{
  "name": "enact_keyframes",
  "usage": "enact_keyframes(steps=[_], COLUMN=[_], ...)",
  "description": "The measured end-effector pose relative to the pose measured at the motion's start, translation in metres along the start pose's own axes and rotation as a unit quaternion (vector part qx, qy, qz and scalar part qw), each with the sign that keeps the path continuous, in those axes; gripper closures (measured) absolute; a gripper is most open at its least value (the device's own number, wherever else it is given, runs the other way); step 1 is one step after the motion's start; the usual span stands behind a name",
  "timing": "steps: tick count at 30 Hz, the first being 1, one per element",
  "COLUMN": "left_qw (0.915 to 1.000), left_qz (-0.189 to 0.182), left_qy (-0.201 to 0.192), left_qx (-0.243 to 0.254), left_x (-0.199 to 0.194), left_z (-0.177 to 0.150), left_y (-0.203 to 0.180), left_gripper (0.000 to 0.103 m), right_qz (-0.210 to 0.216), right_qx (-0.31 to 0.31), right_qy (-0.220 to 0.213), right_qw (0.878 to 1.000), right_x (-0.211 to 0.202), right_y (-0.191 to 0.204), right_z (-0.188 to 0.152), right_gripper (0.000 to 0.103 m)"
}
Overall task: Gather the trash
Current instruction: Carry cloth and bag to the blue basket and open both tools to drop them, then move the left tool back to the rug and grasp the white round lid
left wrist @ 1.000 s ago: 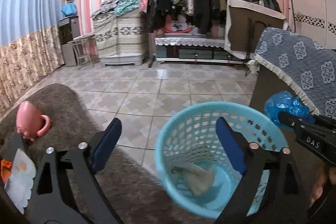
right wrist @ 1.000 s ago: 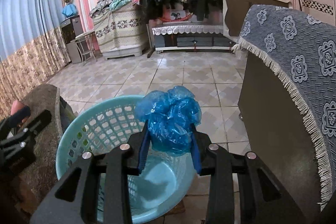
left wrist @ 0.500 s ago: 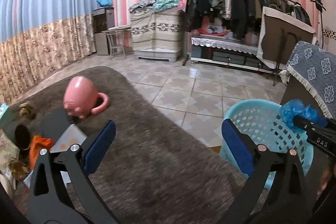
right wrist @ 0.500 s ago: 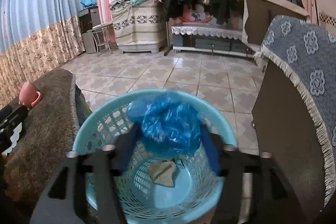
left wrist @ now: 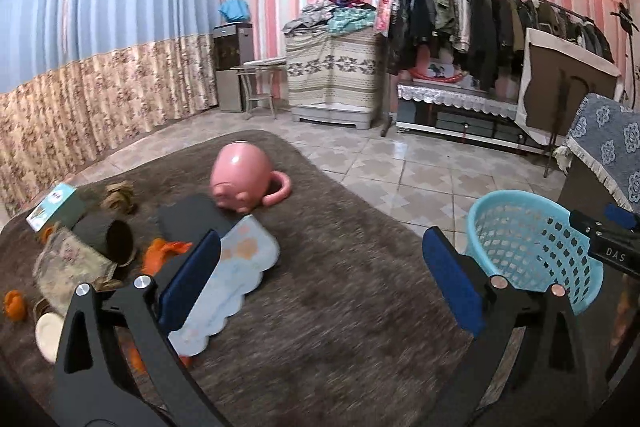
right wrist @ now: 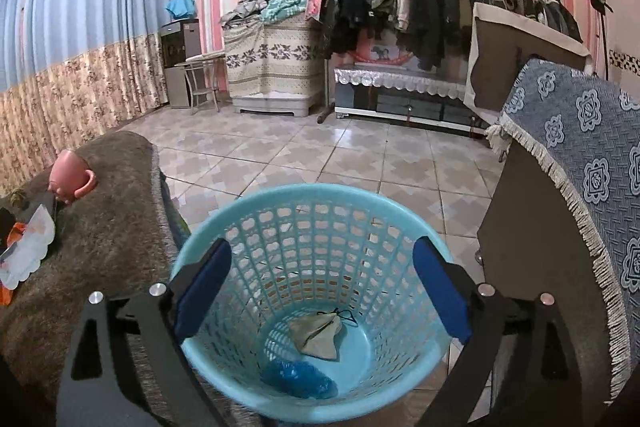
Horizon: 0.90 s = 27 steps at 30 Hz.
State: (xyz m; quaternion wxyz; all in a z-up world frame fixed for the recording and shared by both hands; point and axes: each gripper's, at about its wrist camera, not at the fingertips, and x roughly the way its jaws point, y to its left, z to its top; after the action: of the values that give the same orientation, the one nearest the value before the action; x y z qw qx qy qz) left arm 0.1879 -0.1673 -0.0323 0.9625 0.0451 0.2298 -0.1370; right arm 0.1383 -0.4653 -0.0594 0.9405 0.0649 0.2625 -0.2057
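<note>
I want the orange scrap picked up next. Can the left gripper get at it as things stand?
Probably yes: the left gripper stands open and empty, and the orange scrap lies partly exposed, though the pale blue cloth crowds it.

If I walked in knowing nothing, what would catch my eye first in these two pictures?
Probably the turquoise basket on the tiled floor beside the brown rug, with a crumpled blue bag and a beige pouch lying in its bottom. The right gripper hangs over it, jaws opening with nothing between them. Next, the pink pig-shaped mug on the rug, behind scattered litter.
</note>
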Motion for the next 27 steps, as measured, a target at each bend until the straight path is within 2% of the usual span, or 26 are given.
enact_keyframes(steps=[8,16,21,24,27], left_qw=[0.9991,0.9955,0.9901,0.9838,0.9803], left_qz=[0.034,0.086,0.127,0.155,0.157], left_qy=[0.0,0.009,0.029,0.053,0.065], left_qx=[-0.025,-0.038,-0.052,-0.074,-0.102], left_x=[-0.03,-0.062,-0.073,-0.071,-0.071], left_z=[-0.012,-0.036,-0.057,-0.073,-0.081], left_y=[0.046,0.103,0.145,0.178,0.2], left_gripper=[0.005,0.005,0.005,0.005,0.005], right_qz=[0.019,0.057,0.076,0.085,0.097], right_qx=[-0.022,-0.03,-0.047,-0.063,-0.076], right_qy=[-0.012,-0.015,-0.017,-0.014,-0.012], right_qw=[1.0,0.998,0.996,0.994,0.992], right_x=[-0.018,-0.034,-0.042,-0.044,-0.047], right_y=[0.025,0.056,0.083,0.102,0.118], right_z=[-0.003,-0.003,-0.007,-0.011,-0.017], right_gripper=[0.01,0.007,0.006,0.006,0.006])
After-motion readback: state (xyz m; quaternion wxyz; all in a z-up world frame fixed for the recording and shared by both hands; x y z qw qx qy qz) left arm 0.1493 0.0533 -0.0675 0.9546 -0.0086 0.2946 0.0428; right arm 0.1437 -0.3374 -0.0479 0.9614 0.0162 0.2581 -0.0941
